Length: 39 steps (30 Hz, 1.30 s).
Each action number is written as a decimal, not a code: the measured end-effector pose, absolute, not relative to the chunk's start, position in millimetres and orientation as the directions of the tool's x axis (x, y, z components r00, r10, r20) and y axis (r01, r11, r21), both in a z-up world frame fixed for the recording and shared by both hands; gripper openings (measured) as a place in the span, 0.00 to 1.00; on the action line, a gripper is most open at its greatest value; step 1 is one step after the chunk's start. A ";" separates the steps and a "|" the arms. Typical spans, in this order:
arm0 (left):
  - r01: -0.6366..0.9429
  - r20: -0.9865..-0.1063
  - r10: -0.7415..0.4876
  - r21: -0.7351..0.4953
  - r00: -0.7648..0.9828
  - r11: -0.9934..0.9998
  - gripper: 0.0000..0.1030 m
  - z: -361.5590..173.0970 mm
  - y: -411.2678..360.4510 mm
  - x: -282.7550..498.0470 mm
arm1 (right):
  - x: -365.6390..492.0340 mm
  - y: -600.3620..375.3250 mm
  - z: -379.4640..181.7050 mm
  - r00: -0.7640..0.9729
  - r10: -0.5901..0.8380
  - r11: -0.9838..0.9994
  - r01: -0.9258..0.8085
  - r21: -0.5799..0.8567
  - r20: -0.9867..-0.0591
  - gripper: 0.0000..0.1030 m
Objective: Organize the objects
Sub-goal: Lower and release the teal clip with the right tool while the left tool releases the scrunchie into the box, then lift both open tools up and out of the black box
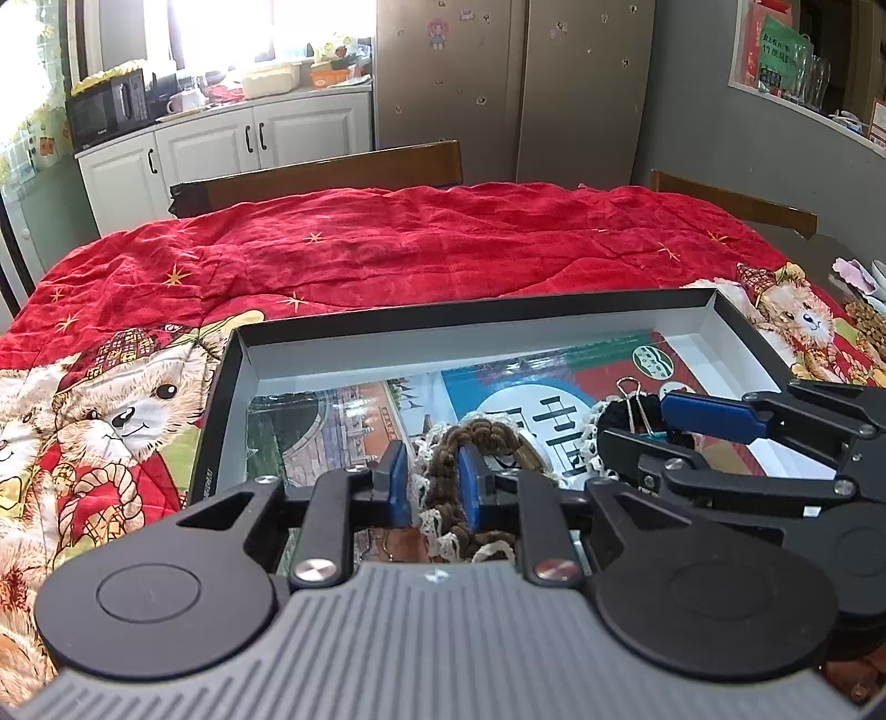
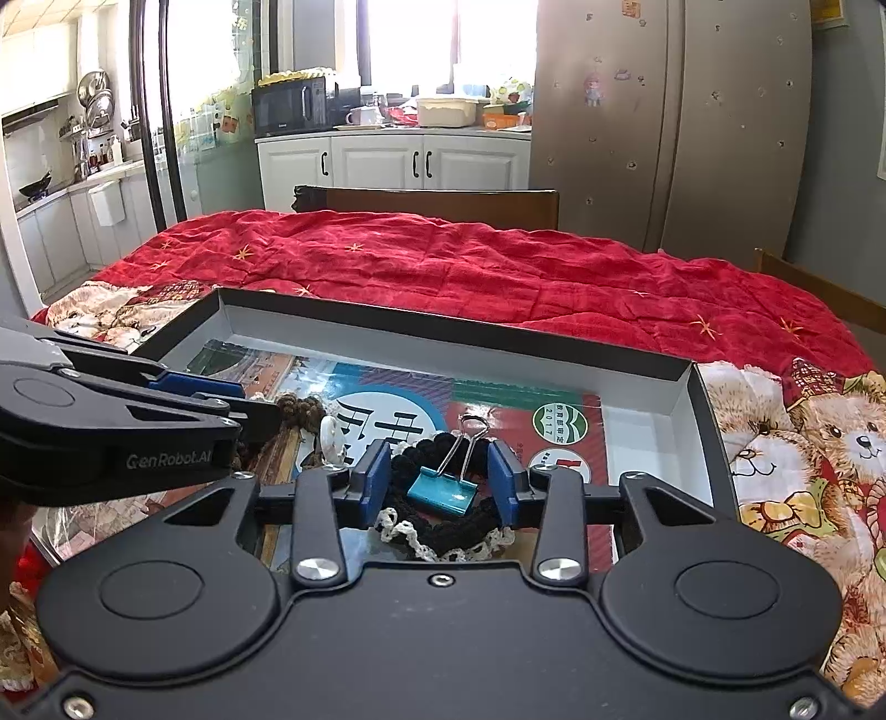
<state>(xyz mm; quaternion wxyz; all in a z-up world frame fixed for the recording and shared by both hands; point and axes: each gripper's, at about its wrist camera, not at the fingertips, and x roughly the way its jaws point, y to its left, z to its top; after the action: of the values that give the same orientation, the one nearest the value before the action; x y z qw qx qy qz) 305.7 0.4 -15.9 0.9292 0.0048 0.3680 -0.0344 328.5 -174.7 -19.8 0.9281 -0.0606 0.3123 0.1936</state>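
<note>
Both tools angle down into a shallow black box (image 2: 554,343) lying on the red quilted cover (image 2: 498,266) of the surface, near its front edge. The left hand-held gripper (image 1: 429,487) stands partly open astride a brown braided cord (image 1: 487,437). The right hand-held gripper (image 2: 440,487) stands partly open around a teal binder clip (image 2: 443,493), its pads clear of it, on black crochet (image 2: 437,526) over a printed book (image 2: 498,410) in the box.

A red quilt (image 1: 421,249) printed with teddy bears (image 2: 830,443) covers the table. Two wooden chairs (image 1: 332,174) stand at its far edge, in front of a tall two-door refrigerator (image 2: 670,116) carrying small stickers. To the left of the refrigerator, white cabinets (image 2: 387,160) support a black microwave (image 2: 290,105), a white mug (image 2: 362,115) and a cream container (image 2: 446,111) below a bright window (image 1: 221,27).
</note>
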 end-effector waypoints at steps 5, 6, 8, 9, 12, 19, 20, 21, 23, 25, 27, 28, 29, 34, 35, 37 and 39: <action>0.067 -0.682 -0.060 -0.017 0.729 0.998 0.40 -14.4 -0.9 304.6 | 327.4 -176.9 -16.8 0.735 0.326 0.920 -0.391 0.022 -0.594 0.39; 0.067 -0.681 -0.062 -0.018 0.730 0.998 0.42 -14.0 -0.9 304.5 | 327.1 -177.5 -16.2 0.736 0.327 0.921 -0.389 0.025 -0.592 0.41; 0.067 -0.679 -0.063 -0.020 0.732 0.998 0.46 -13.3 -1.0 303.8 | 326.4 -178.3 -14.7 0.739 0.330 0.921 -0.388 0.030 -0.588 0.43; 0.068 -0.677 -0.064 -0.021 0.734 0.997 0.48 -12.8 -1.2 303.2 | 326.3 -178.3 -14.2 0.740 0.330 0.921 -0.387 0.029 -0.586 0.45; 0.065 -0.669 -0.061 -0.018 0.741 0.998 0.52 -11.2 -1.8 301.3 | 325.2 -180.3 -12.1 0.745 0.329 0.923 -0.383 0.032 -0.581 0.45; 0.056 -0.651 -0.062 -0.030 0.756 0.998 0.59 -6.2 0.3 297.4 | 322.5 -185.9 -6.3 0.758 0.325 0.930 -0.364 0.046 -0.566 0.46; 0.054 -0.648 -0.062 -0.031 0.759 0.998 0.59 -5.0 0.7 296.4 | 321.8 -186.9 -5.4 0.758 0.325 0.930 -0.364 0.047 -0.565 0.46; 0.053 -0.645 -0.061 -0.033 0.762 0.998 0.60 -3.8 1.2 295.5 | 321.1 -187.6 -4.5 0.760 0.326 0.931 -0.363 0.050 -0.563 0.47; 0.048 -0.638 -0.057 -0.031 0.768 0.998 0.61 -1.6 1.9 293.4 | 318.3 -189.1 -2.6 0.762 0.327 0.931 -0.362 0.052 -0.559 0.47; 0.042 -0.631 -0.049 -0.026 0.774 0.999 0.62 0.7 2.3 290.8 | 316.3 -189.7 -1.0 0.765 0.327 0.931 -0.360 0.052 -0.554 0.48; 0.037 -0.627 -0.046 -0.026 0.778 0.999 0.62 2.4 3.6 288.5 | 314.0 -191.1 1.0 0.769 0.328 0.931 -0.360 0.052 -0.549 0.48; 0.036 -0.625 -0.045 -0.028 0.779 0.999 0.63 3.2 4.4 287.5 | 313.5 -191.6 2.0 0.771 0.328 0.932 -0.360 0.051 -0.547 0.48; 0.034 -0.624 -0.045 -0.029 0.780 0.999 0.63 3.9 4.9 286.6 | 312.5 -192.4 3.0 0.772 0.328 0.932 -0.360 0.051 -0.545 0.48; 0.020 -0.614 -0.030 -0.022 0.789 1.000 0.65 7.5 7.7 280.3 | 307.2 -194.1 6.8 0.776 0.330 0.931 -0.363 0.047 -0.537 0.48; 0.019 -0.612 -0.029 -0.022 0.790 1.000 0.66 8.4 8.3 279.2 | 306.0 -194.6 7.5 0.777 0.331 0.930 -0.364 0.047 -0.535 0.48; 0.020 -0.608 -0.031 -0.025 0.793 0.999 0.66 10.5 9.4 276.5 | 303.9 -195.9 9.2 0.779 0.333 0.930 -0.366 0.046 -0.532 0.48; 0.021 -0.603 -0.033 -0.026 0.797 0.999 0.67 13.0 9.9 273.6 | 301.2 -196.5 11.1 0.780 0.335 0.929 -0.368 0.046 -0.528 0.48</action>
<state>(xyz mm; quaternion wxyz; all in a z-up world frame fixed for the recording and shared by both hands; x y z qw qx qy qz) 273.6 9.9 13.0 0.9479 -0.0091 0.3182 -0.0142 301.2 -196.5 11.1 0.9430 -0.0296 0.2742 0.1864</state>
